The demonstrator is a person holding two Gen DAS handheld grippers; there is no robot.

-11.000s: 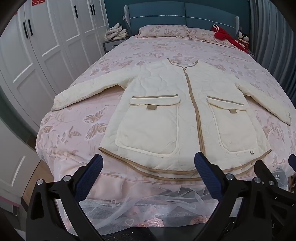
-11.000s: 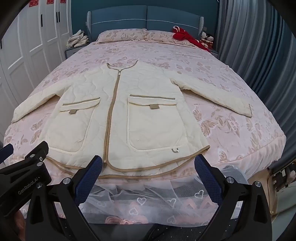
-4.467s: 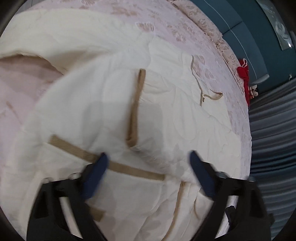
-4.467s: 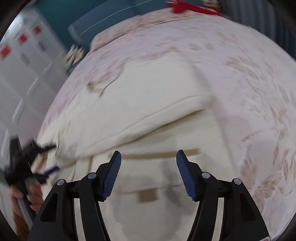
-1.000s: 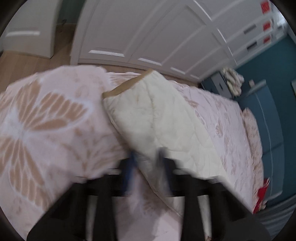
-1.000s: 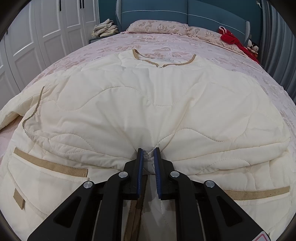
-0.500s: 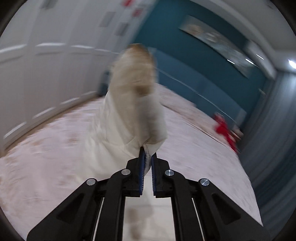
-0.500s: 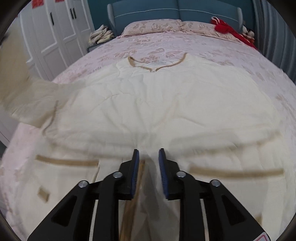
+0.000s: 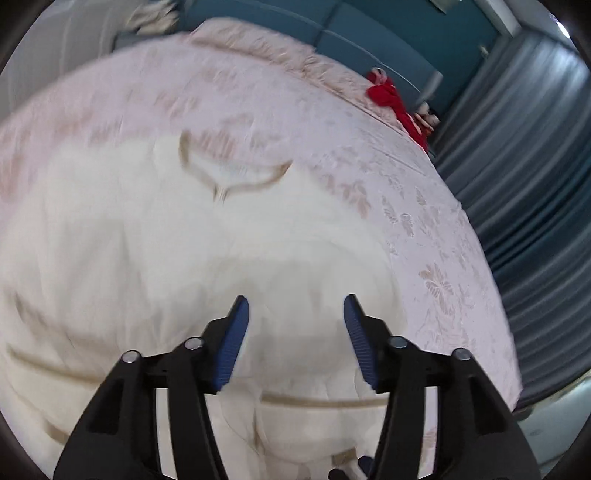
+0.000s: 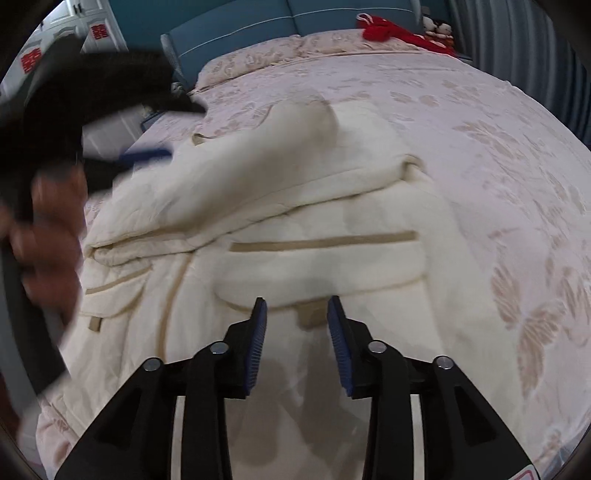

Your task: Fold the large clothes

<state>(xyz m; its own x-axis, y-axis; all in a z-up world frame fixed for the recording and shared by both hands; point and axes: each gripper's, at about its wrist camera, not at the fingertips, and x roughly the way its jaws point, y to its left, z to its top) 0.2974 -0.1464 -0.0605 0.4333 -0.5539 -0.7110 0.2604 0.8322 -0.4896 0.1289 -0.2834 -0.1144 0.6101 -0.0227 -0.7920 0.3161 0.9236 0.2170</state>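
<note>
Cream quilted jacket flat on the pink floral bed, front up, both sleeves laid across the chest – probably so the body narrows into a block before the hem comes up. Left tool spread, jaws just been opening, nothing between them, only jacket fabric below; looks like a sleeve drop. Right tool part-open too, jaws just been opening, empty, hovering over the pocket flap near the zip – released so the fold settles under its own weight.

Left wrist view – blurred, but gives the tan-trimmed neckline, grey curtains, red plush toy by the headboard. No hand there. Right wrist view adds the person's hand gripping the left tool at frame left, stacked sleeve edges, tan pocket tab, white wardrobe doors with red stickers.
</note>
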